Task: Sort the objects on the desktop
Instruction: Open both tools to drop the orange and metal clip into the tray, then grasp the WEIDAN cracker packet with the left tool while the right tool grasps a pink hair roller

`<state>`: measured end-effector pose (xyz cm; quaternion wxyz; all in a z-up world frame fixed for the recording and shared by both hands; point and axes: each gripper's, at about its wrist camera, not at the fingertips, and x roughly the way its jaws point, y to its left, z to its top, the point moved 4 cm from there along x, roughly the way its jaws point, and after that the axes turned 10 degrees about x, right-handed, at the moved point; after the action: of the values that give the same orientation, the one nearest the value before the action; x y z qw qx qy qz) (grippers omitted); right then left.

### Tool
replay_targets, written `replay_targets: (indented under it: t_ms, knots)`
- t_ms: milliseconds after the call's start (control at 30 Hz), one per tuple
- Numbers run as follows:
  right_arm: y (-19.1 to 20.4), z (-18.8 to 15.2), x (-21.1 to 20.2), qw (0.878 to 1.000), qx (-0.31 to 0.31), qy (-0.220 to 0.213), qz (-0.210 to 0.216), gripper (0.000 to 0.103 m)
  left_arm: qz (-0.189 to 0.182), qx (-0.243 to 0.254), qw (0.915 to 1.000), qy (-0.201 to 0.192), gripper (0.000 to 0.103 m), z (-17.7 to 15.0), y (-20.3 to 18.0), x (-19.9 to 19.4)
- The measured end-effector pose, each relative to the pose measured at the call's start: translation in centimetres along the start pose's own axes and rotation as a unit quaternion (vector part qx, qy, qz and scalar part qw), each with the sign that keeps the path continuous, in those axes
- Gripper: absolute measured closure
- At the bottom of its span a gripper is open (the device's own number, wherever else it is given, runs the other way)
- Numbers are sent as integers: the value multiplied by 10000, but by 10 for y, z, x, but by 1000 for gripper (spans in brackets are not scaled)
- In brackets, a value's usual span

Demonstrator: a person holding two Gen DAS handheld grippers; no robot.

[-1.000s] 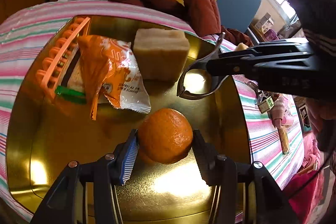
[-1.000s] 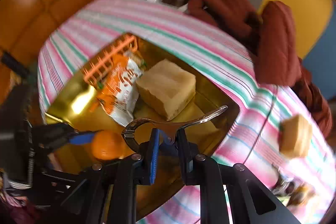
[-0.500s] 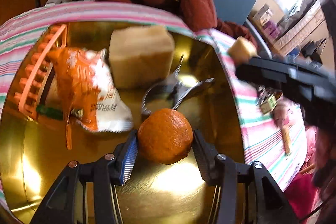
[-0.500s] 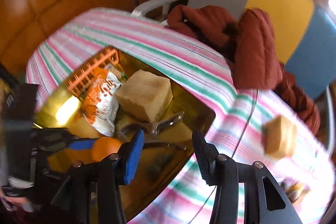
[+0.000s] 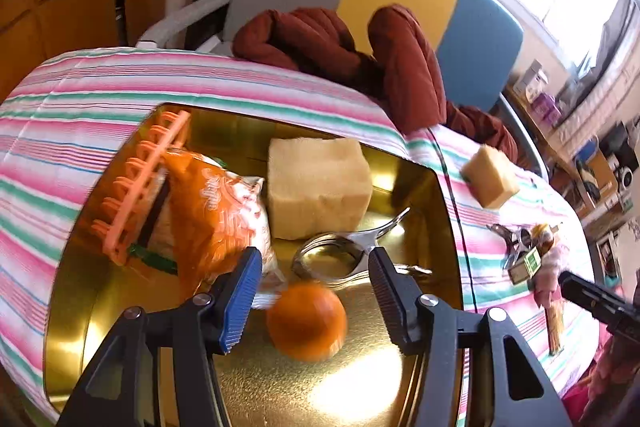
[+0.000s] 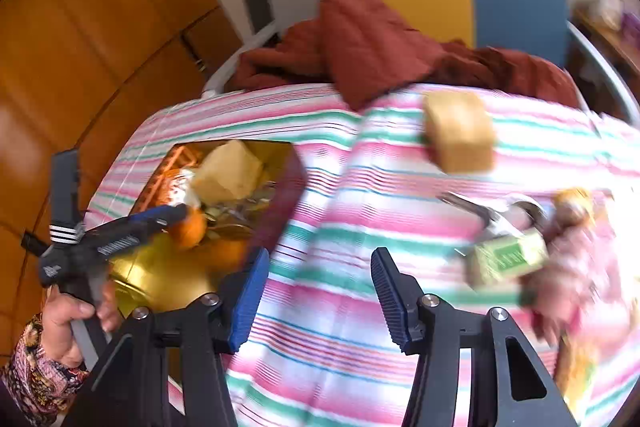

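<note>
Looking along the left gripper (image 5: 314, 291), its jaws are opening and standing clear of the orange (image 5: 306, 323), which is lying blurred on the floor of the gold tray (image 5: 132, 311) between and just beyond the fingertips, touching neither pad. Behind it a metal clip (image 5: 340, 255) is resting in the tray, with a tan sponge block (image 5: 316, 187) beyond that, and an orange snack packet (image 5: 216, 215) and a coral comb (image 5: 140, 187) are lying to the left. Out on the striped tablecloth (image 5: 80, 83) a smaller sponge cube (image 5: 490, 179) is sitting well apart from the tray, and a second clip (image 5: 510, 243) is lying near a small green box (image 5: 526, 265).

In the right wrist view, the right gripper (image 6: 316, 291) is hovering over bare striped cloth, its jaws opening with nothing between them. The tray (image 6: 160, 279) is sitting to its left, with the left gripper (image 6: 176, 217) reaching in beside the orange (image 6: 190, 229), and a hand (image 6: 76, 315) is gripping its handle. The sponge cube (image 6: 458, 137) is lying ahead, and the green box (image 6: 506, 259) is showing blurred at right.
</note>
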<state>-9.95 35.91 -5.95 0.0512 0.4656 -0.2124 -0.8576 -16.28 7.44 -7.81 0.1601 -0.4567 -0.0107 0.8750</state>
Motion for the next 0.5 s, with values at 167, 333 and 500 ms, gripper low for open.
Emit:
replay_targets:
  t_ms: [167,333,500]
  knots:
    - [-52,-11,-20,9987,440,-181,-188,44,-40,-194,9998,-60,47,-11,3,-9]
    - [-97,-15,-47,9924,937,-730,-336,39,-52,-204,9998,-46,47,-20,-9,-10]
    - [-139,-11,-89,9734,1617,-1502,-607,22,-293,5,9996,54,47,-31,-38,-13]
